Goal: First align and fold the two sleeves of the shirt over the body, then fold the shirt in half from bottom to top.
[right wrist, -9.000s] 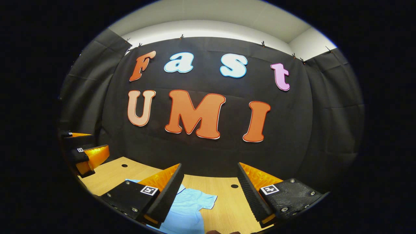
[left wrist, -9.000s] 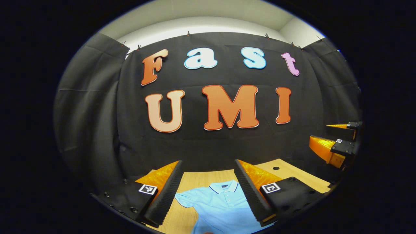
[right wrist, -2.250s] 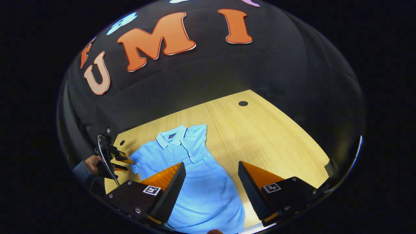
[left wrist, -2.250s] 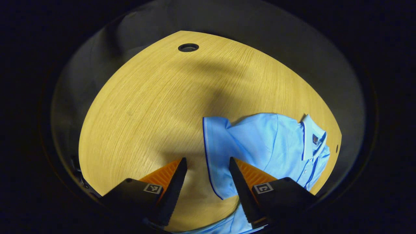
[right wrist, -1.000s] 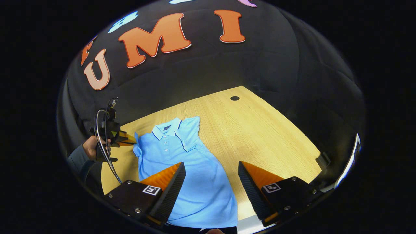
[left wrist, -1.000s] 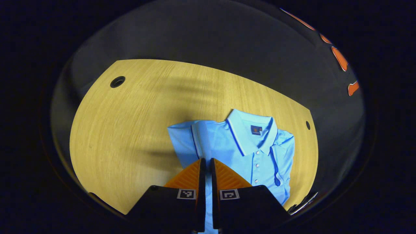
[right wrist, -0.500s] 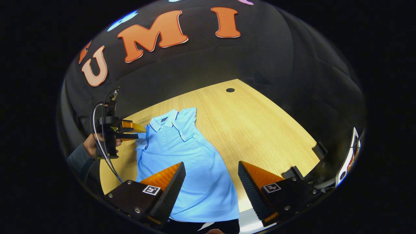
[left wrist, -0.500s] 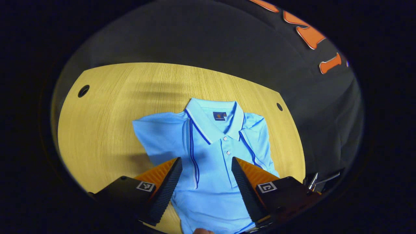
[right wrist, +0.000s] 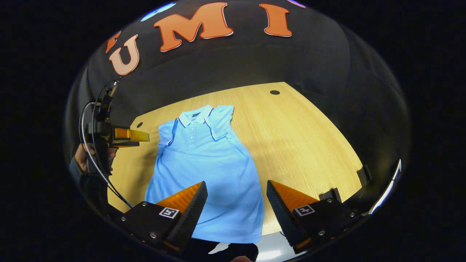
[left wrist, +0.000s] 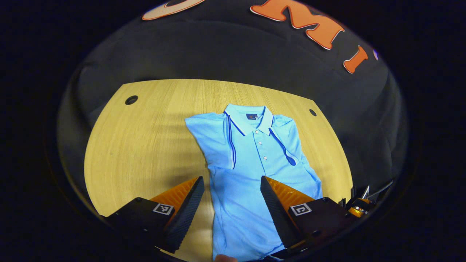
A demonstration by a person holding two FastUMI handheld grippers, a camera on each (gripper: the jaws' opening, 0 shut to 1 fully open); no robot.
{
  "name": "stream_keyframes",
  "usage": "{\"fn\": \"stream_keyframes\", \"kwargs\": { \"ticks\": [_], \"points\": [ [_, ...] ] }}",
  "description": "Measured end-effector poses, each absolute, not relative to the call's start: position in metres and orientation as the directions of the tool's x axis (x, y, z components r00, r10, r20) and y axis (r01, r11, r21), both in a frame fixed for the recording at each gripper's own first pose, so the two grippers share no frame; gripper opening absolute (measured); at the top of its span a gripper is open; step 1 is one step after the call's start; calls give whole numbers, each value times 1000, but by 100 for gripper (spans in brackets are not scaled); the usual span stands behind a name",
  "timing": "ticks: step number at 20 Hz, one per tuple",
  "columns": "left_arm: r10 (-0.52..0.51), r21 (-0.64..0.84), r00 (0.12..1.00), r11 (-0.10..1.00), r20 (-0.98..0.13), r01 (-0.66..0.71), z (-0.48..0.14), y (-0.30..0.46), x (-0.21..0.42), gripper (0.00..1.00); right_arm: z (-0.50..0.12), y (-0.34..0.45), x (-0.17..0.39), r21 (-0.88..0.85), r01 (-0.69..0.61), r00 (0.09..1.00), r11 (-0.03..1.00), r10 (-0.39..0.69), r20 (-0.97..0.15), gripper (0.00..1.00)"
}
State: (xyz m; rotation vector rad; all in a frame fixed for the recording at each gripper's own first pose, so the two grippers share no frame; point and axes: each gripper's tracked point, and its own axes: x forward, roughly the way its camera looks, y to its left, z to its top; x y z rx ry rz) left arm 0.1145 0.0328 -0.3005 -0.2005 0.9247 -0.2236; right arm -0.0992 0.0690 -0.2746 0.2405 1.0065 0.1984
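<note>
A light wooden table (left wrist: 145,138) carries the things, with the booth's black cloth wall (left wrist: 218,51) behind it. Two small round dark holes are set in the tabletop near its far edge, one toward the far left (left wrist: 131,99) and one toward the far right (left wrist: 312,112) in the left gripper view. Nothing lies on the shirt or between it and either tongs.

The light blue polo shirt (left wrist: 247,163) lies flat, front side up, near the middle of the table. Its long axis runs from the near edge to the far edge: the collar (left wrist: 249,118) points away toward the cloth wall, and the hem (right wrist: 233,233) lies at the near edge, where in the right gripper view it reaches just over the table's front. Both short sleeves are folded in over the body: the left sleeve (left wrist: 218,142) with its dark trim line beside the buttons, the right sleeve (left wrist: 287,145) slanting in from the other shoulder.

The left tongs (left wrist: 230,207) are spread wide apart and hold nothing; they hover above the lower half of the shirt. In the right gripper view the same tongs (right wrist: 143,140) show at the left, off the shirt's shoulder, gripped by a hand (right wrist: 85,158) with a cable looping from them.

The right tongs (right wrist: 235,211) also stand wide open and empty, above the shirt's hem.
</note>
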Motion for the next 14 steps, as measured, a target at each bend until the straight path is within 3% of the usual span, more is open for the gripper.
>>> {"fn": "stream_keyframes", "kwargs": {
  "ticks": [6,14],
  "points": [
    [-219,-188,594,975,-774,114,-300,44,27,100,-301,72,-136,279,-136,458,951,310,-833,99],
    [-222,-185,531,975,-818,122,-328,34,-78,100,-330,73,-175,285,-217,383,934,350,-855,99]
  ]
}}
